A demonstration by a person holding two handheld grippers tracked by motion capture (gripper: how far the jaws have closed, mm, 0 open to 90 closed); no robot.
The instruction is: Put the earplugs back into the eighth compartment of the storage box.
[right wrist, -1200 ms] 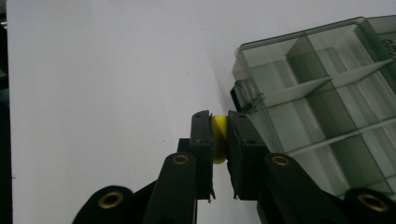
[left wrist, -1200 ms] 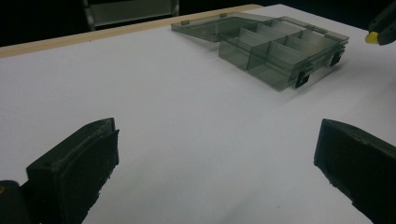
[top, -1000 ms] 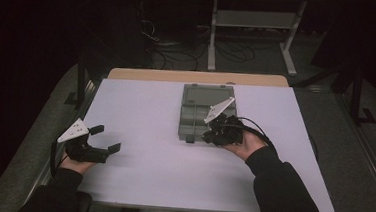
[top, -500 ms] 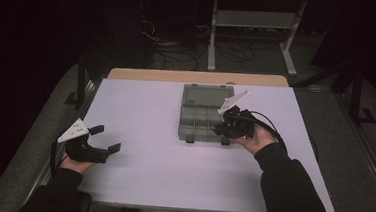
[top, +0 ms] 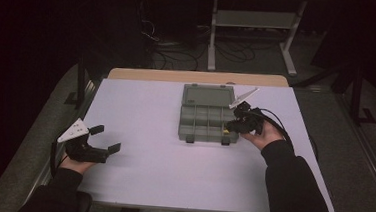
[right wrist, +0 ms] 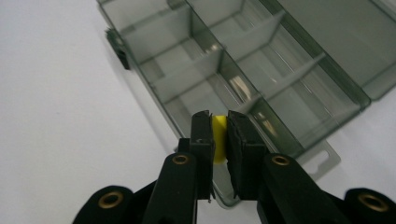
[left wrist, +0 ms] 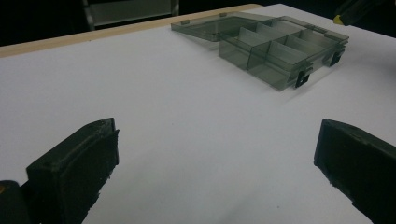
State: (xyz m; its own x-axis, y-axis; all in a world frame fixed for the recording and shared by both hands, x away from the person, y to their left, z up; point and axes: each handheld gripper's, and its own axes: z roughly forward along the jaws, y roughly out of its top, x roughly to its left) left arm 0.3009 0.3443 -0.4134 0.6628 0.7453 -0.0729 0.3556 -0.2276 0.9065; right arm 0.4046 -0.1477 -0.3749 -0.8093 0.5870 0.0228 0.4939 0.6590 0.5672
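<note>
On a white bench [top: 171,175] in a dark room with a metal rack [top: 252,20] behind, a smoky clear box [top: 206,113] lies lid-open, its compartments bare, while the right tongs [right wrist: 219,135] grip a small yellow piece [right wrist: 219,140] over its near corner and the left tongs [top: 104,139] rest agape well apart.
</note>
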